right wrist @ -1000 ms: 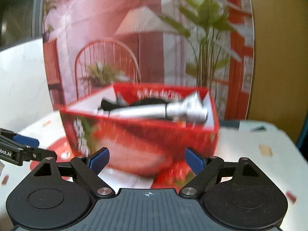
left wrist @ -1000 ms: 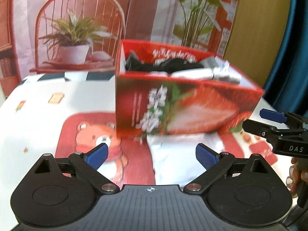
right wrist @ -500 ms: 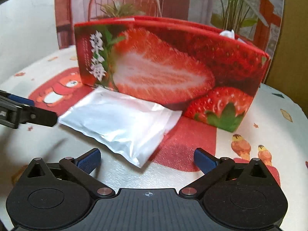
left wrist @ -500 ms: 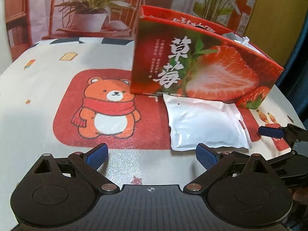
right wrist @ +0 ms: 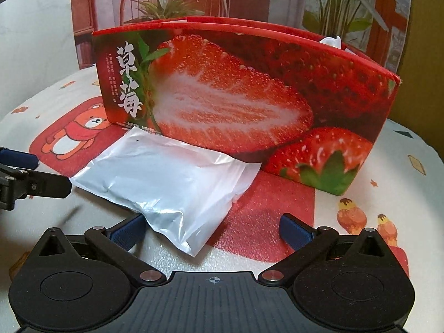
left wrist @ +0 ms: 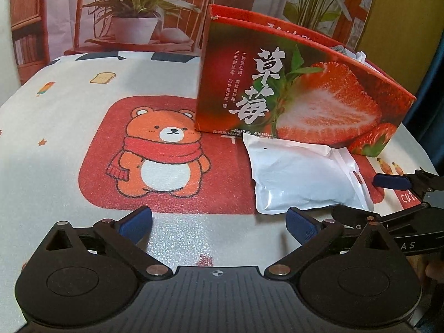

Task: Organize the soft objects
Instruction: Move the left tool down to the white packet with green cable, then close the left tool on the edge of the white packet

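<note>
A soft white plastic pouch (left wrist: 304, 179) lies flat on the table against the front of a red strawberry-print box (left wrist: 302, 94). It also shows in the right wrist view (right wrist: 166, 183), in front of the box (right wrist: 249, 97). My left gripper (left wrist: 219, 222) is open and empty, low over the table, left of the pouch's near corner. My right gripper (right wrist: 211, 230) is open, its fingers on either side of the pouch's near corner. White and grey items peek over the box rim (left wrist: 349, 52).
The table wears a cloth with a bear print (left wrist: 163, 155). A backdrop picture of a chair and plants (left wrist: 133, 19) stands behind. The right gripper's fingers (left wrist: 391, 181) reach in at the left view's right edge; the left gripper's finger (right wrist: 19, 161) shows at the right view's left.
Both grippers have come down from above the box to table height and closed in on the white pouch. The box's inside has dropped out of sight. Both stay open.
</note>
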Motion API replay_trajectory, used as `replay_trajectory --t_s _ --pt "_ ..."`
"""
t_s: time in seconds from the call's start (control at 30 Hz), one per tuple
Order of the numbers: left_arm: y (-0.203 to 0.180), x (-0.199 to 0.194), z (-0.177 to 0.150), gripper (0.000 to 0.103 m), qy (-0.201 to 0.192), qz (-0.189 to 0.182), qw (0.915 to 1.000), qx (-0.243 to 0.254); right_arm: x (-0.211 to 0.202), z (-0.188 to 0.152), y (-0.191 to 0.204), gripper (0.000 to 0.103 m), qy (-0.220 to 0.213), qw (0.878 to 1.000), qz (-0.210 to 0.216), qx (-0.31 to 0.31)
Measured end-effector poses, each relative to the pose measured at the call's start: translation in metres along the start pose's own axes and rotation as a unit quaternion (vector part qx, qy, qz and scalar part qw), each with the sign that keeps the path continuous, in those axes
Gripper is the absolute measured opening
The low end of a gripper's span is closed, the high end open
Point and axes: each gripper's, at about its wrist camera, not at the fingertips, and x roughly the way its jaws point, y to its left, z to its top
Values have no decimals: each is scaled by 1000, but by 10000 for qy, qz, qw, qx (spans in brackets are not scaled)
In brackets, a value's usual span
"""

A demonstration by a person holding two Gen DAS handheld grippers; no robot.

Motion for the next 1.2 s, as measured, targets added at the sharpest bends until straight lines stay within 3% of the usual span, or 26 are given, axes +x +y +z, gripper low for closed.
replay_trajectory --t_s 0.23,0.4,0.47,0.63,0.77,1.03,1.2 --pt "-8 3 1 103 108 121 9994 305 -4 4 -1 102 -153 9998 36 138" --pt "3 -1 10 103 47 -505 9987 -53 -12 13 -7 102 -417 9986 150 272" --pt "0 -4 14 101 -69 -537 9985 77 -15 18 -10 102 -523 9980 173 304" --pt "-20 -5 29 88 -259 -627 9945 801 -20 29 -19 98 -734 9955 319 515" --pt "-26 3 42 74 -388 -592 9929 960 -22 36 -23 92 -834 9939 392 608" --pt "-37 15 56 67 -631 -814 9883 1127 -23 41 -26 77 -906 9925 514 634" --pt "-38 18 60 67 -830 -1019 9846 1152 -22 41 -26 75 -933 9927 516 558"
